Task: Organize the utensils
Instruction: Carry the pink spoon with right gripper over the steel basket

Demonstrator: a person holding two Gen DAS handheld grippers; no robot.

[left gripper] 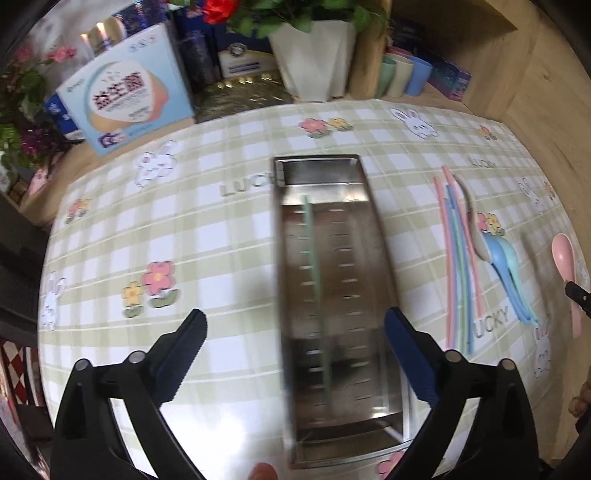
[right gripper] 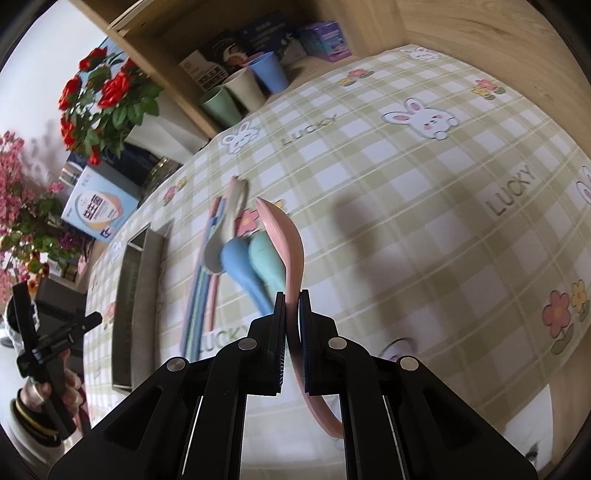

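A long steel utensil tray (left gripper: 369, 236) lies on the checked tablecloth with one green chopstick (left gripper: 312, 258) in it. My left gripper (left gripper: 293, 321) is open above the tray's near end, holding nothing. To the right lie several pink, blue and green chopsticks (left gripper: 458, 258), a grey spoon (left gripper: 476, 229) and blue and teal spoons (left gripper: 508, 269). My right gripper (right gripper: 293, 299) is shut on a pink spoon (right gripper: 284, 236), held above the cloth; it also shows in the left wrist view (left gripper: 565, 258). The tray (right gripper: 136, 288), chopsticks (right gripper: 201, 295) and spoons (right gripper: 251, 262) lie left of it.
A white flower pot (left gripper: 314, 55), a light blue box (left gripper: 125, 96) and dark boxes stand at the table's back. Green, beige and blue cups (right gripper: 243, 88) sit in a wooden shelf (right gripper: 461, 22). The other gripper (right gripper: 40, 332) and hand show at the left.
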